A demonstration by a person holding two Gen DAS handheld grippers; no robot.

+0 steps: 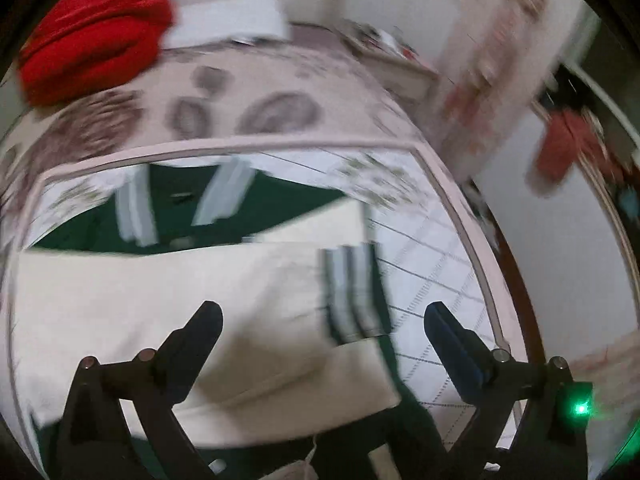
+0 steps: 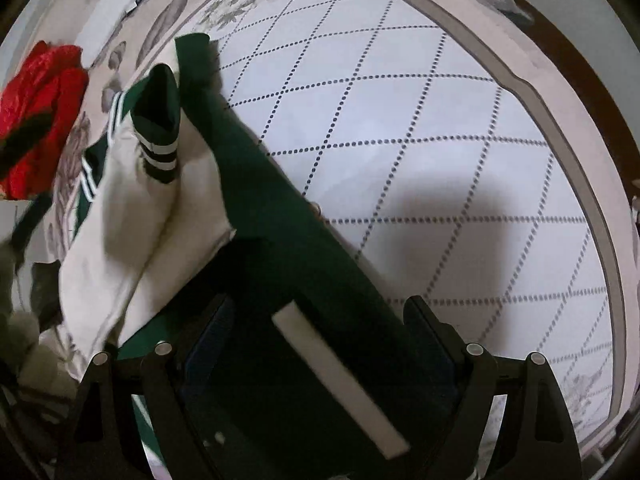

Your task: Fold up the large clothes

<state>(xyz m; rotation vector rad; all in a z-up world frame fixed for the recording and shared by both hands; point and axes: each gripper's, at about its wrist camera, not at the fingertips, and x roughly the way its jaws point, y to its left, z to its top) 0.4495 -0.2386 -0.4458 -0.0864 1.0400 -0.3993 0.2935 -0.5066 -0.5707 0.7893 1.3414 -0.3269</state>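
Jacket [image 2: 256, 216]: dark green body with cream-white sleeves, varsity style; lies on the bed, body panel running diagonally under the right wrist view.
Pocket trim [image 2: 340, 384]: pale strip on the green body, nearest the right camera, between the right gripper's fingers.
Cuffs: ribbed dark green with white stripes; one cuff [image 2: 158, 136] folded across the cream sleeves, another [image 1: 352, 292] lying at the end of a cream sleeve in the left view.
Sleeves [image 1: 168, 300]: cream, laid over the green body, lightly creased.
Collar area [image 1: 180, 200]: green with pale striped ribbing; blurred.
Right gripper [image 2: 320, 320]: fingers spread apart above the green body, pinching nothing.
Left gripper [image 1: 320, 320]: fingers spread wide over the cream sleeve and striped cuff, holding nothing.
Bed cover [image 2: 400, 120]: white with dotted diamond lattice, pinkish border, grey floral print.
Red garment [image 1: 96, 36]: bunched on the bed, well apart from the jacket.
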